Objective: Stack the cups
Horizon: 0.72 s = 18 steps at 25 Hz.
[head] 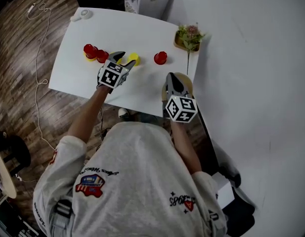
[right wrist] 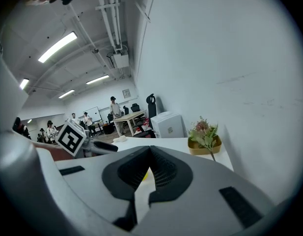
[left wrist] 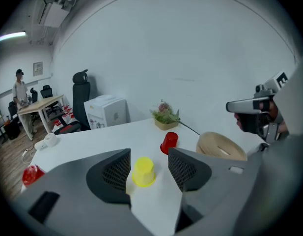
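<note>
An upside-down yellow cup [left wrist: 143,171] stands on the white table [head: 132,33], between the wide jaws of my left gripper [left wrist: 149,155] but untouched by them. In the head view this yellow cup [head: 134,59] sits just past the left gripper [head: 125,58]. A red cup [head: 160,58] stands to its right, and in the left gripper view that red cup [left wrist: 169,142] lies beyond the yellow one. Two more red cups [head: 95,53] stand at the left. My right gripper [head: 172,77] hovers over the table's near right corner, its tips [right wrist: 150,149] together and holding nothing.
A wooden bowl [head: 187,84] lies under the right gripper near the table's right edge. A small potted plant [head: 188,37] stands at the far right corner and a white round object [head: 82,15] at the far left corner. People and desks are in the background.
</note>
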### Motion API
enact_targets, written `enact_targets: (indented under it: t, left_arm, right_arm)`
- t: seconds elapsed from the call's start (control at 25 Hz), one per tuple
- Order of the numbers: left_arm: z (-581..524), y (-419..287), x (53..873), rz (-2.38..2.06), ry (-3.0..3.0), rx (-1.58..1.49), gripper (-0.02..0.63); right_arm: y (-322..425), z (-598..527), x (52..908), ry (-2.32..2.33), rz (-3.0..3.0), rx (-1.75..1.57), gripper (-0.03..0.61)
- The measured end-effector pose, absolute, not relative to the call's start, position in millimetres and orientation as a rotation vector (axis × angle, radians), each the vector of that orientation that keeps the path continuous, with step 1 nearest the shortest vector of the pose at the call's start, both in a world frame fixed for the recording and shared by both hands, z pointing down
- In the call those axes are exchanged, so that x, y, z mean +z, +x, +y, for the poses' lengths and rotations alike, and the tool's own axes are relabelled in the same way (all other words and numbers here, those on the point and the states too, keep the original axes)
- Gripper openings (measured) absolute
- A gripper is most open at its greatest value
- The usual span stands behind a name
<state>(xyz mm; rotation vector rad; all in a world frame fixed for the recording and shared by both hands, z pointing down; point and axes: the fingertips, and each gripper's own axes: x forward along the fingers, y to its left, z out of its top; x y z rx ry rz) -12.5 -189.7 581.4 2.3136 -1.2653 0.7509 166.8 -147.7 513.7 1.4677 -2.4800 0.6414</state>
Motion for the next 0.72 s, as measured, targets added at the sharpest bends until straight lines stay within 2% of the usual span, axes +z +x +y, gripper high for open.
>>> enact_targets:
  t: [0.28,0.6,0.72]
  left_arm:
    - [-214.9,1.7,635.7,-1.51,2.104,0.708,0.233]
    - [-215.9,7.2,675.9,-1.585,1.965,0.755,0.236]
    - [-223.9,6.1,680.5,-1.622,1.924,0.769,0.204]
  right_arm:
    - [216.3,-172.4,511.3,1.428,-2.495,0.623,0.0]
    - [245.5,-190.1,525.0,1.317,-2.536,0.659,0.0]
    - [246.8,-197.4,528.0,1.263,-2.557,0.65,0.0]
